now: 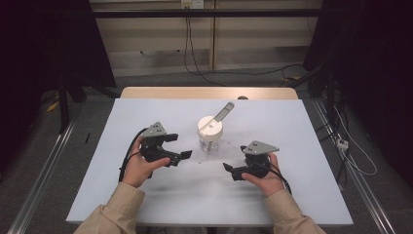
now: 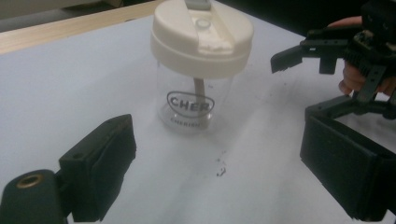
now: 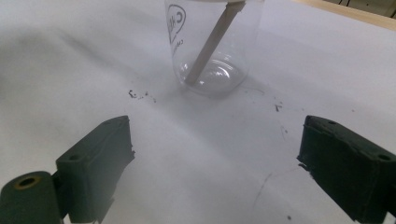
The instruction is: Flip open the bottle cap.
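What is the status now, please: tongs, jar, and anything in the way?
Left tongs open, empty, left of jar. Right tongs open, empty, right of it. Jar upright on table, lid on, untouched. Nothing between tongs and jar.

I see a wooden table (image 1: pixel 146 92) under a white sheet (image 1: pixel 126 190), a clear lidded jar (image 1: pixel 210 138) standing upright mid-sheet, small dark specks (image 3: pixel 140 95) scattered near its base

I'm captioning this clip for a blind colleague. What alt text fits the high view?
A person's hands hold two open black grippers, the left gripper and right gripper, on either side of a clear cup with a cream lid and straw. The cup stands untouched on a white table.
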